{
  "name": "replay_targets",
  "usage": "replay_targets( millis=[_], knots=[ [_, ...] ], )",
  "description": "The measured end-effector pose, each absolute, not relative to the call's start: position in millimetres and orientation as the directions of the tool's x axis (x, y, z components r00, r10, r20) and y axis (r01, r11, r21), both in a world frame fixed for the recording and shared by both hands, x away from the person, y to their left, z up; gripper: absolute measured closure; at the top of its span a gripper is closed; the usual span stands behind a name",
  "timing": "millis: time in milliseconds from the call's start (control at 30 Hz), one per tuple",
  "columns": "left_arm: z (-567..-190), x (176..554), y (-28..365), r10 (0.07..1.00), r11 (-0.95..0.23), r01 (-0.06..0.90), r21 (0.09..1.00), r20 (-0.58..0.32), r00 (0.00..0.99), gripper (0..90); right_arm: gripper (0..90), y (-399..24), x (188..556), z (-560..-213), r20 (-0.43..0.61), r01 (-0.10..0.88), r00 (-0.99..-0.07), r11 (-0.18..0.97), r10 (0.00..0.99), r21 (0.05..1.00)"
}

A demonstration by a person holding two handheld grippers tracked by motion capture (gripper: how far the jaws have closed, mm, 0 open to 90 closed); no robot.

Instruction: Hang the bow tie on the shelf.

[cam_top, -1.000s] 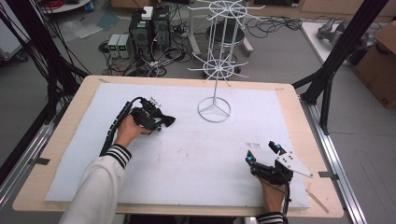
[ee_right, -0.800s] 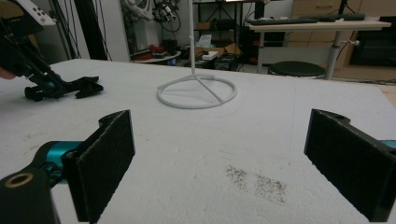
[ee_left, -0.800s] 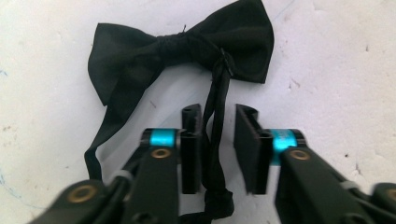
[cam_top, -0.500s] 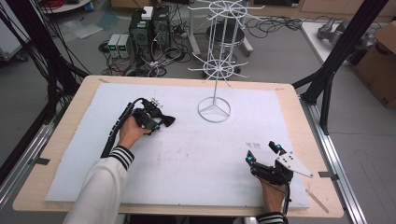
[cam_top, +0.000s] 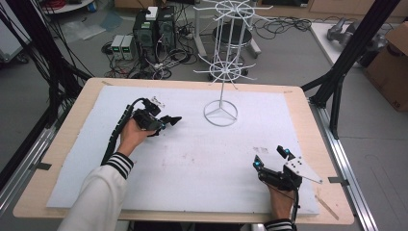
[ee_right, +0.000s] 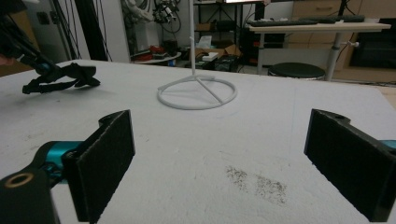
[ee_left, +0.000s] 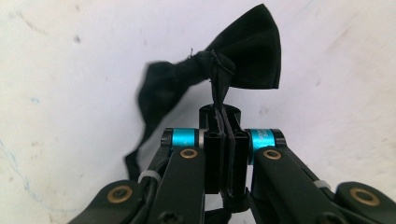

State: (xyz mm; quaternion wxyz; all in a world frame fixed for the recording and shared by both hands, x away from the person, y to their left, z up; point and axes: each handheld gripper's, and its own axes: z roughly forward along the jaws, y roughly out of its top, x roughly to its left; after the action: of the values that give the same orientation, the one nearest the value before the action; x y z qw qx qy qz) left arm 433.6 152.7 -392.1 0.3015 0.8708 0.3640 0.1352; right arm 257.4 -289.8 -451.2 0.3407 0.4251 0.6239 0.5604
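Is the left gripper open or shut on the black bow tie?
Shut. The left gripper has its jaws pressed together on the strap of the black bow tie, no gap between them.

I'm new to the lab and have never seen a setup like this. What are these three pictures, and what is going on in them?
A person sits at a table covered with a white sheet, holding a hand-operated two-jaw gripper in each hand. The high view looks down from above the person's side. The other two pictures come from small cameras riding on the grippers, looking along their black jaws. The left gripper is shut on the centre band of a black bow tie, its jaws having just closed on it. The right gripper rests near the table's front edge, jaws open with nothing between them. On the sheet stands a white wire display stand with hooked arms.
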Motion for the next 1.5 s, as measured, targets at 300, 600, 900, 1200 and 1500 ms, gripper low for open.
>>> replay_targets(
  millis=[300, 600, 900, 1200, 1500],
  knots=[
    [-376.9, 424.3, 173.4, 0.747, -0.417, 0.518, 0.747, -0.043, 0.664, 87.9, 7.6, -289.3, 256.8, -451.2, 0.059, 0.157, -0.407, 0.006, 0.912, 0.988],
    [-348.5, 408.7, 184.3, 0.741, -0.270, 0.393, 0.879, -0.071, 0.668, 87.9, 7.5, -289.1, 257.0, -451.1, 0.054, 0.158, -0.406, 0.012, 0.912, 0.987],
    [-322.7, 398.9, 184.2, 0.743, -0.210, 0.309, 0.928, -0.053, 0.667, 87.9, 7.5, -289.2, 257.7, -451.0, 0.052, 0.158, -0.406, 0.014, 0.912, 0.987],
    [-289.1, 395.3, 160.0, 0.719, -0.190, 0.227, 0.955, -0.022, 0.694, 87.9, 7.6, -289.2, 257.4, -451.0, 0.054, 0.160, -0.407, 0.013, 0.912, 0.987],
    [-272.6, 399.5, 131.2, 0.704, -0.187, 0.199, 0.962, -0.010, 0.710, 87.9, 7.5, -289.8, 257.9, -451.0, 0.055, 0.157, -0.407, 0.010, 0.912, 0.988]
  ],
)
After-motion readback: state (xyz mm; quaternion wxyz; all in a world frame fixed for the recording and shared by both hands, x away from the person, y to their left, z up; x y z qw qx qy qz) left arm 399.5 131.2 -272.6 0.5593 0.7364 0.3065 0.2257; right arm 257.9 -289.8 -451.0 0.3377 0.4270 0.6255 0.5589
